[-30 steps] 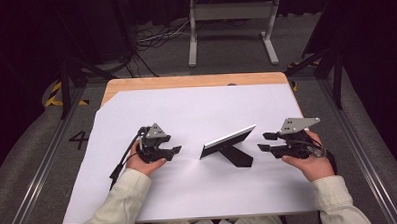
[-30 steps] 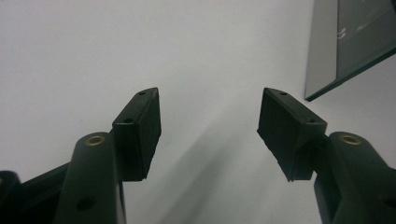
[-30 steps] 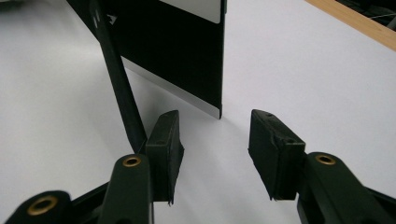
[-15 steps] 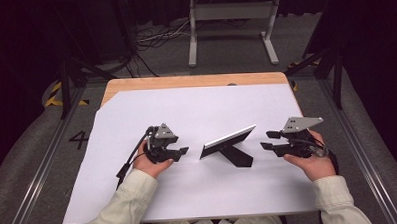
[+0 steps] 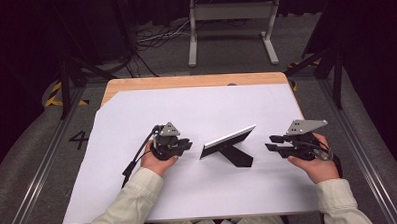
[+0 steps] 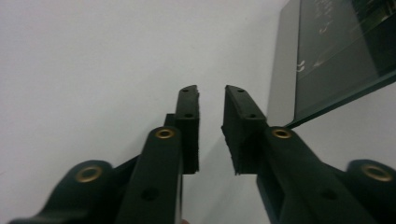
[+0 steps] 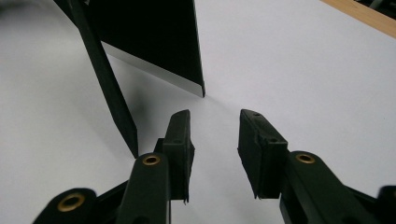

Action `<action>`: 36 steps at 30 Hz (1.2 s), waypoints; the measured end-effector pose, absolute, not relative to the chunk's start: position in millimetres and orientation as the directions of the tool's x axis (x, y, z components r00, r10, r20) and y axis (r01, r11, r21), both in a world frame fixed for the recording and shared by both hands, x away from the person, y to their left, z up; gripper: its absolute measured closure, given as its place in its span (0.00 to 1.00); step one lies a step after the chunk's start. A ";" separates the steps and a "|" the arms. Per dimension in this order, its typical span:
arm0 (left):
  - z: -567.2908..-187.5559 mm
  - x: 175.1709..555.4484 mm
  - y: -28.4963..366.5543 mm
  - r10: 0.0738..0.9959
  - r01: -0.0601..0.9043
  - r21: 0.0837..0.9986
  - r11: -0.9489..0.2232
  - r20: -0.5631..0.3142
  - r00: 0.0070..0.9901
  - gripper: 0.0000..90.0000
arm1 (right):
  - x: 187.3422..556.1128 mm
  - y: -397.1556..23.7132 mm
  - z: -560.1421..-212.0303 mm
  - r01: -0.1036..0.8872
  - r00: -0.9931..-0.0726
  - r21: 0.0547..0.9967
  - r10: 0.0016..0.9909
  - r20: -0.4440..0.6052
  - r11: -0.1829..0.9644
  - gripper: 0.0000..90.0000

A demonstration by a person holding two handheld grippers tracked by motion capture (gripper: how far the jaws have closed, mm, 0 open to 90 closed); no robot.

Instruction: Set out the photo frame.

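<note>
Picture frame (image 5: 227,143) stands tilted on its black prop leg (image 5: 237,155) mid-worktop (image 5: 136,109), on the white sheet between both hands. Left tool (image 5: 186,145) has crept closer to the frame's left end since a second ago, and its jaws have just been closing to a narrow gap with nothing between them. Right tool (image 5: 271,143), just beside the frame's right end, has likewise been closing to a middling gap, empty; reads as both lining up for a grasp, frame not yet touched.
</note>
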State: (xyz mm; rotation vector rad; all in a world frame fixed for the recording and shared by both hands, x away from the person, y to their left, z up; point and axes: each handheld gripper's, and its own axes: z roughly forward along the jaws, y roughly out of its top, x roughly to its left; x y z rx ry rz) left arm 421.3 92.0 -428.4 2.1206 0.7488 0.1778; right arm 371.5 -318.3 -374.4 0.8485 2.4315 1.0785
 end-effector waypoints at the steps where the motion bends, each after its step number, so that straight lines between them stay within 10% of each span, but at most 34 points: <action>1: -429.5 422.8 91.9 0.563 0.446 0.778 -0.443 -0.146 0.814 0.92 | 370.9 -319.0 -374.5 0.377 -0.761 0.759 0.644 -0.073 0.532 0.72; 36: -443.2 419.6 62.7 0.465 0.479 0.697 -0.534 -0.232 0.855 1.00 | 367.8 -324.8 -370.8 0.383 -0.752 0.767 0.656 -0.063 0.514 0.69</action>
